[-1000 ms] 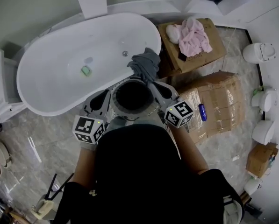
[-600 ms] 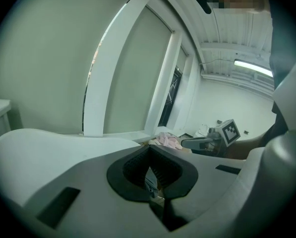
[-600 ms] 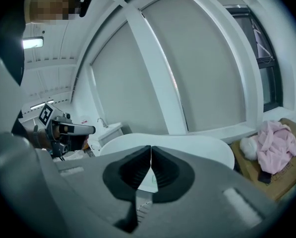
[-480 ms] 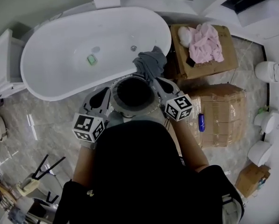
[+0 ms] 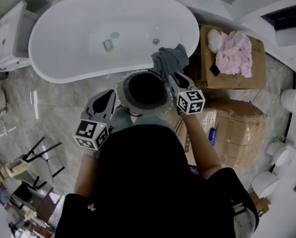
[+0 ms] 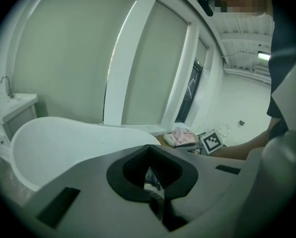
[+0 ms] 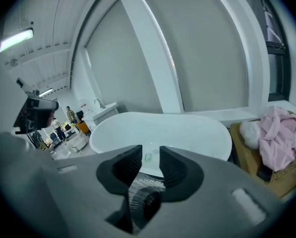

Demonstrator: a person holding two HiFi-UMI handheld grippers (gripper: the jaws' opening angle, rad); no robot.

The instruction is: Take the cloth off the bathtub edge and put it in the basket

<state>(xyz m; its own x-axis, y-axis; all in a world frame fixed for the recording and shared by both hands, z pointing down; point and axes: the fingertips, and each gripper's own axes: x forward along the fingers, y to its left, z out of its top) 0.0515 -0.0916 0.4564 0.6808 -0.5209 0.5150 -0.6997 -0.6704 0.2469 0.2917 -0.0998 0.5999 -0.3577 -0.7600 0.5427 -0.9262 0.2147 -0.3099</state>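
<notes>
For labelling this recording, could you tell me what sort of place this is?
Probably a bathroom-fittings showroom or storeroom: a white oval freestanding bathtub, brown cardboard boxes and several loose white ceramic fixtures.

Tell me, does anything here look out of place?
A grey cloth hangs crumpled over the bathtub rim beside the basket, a small green thing lies alone inside the tub, and a pink cloth is heaped on a cardboard box.

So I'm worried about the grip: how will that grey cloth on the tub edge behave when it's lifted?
Likely floppy: the grey cloth lies bunched in folds over the bathtub rim, so it should sag and trail. Probably light, being thin fabric. It may slide off the smooth, glossy rim if nudged rather than pinched.
</notes>
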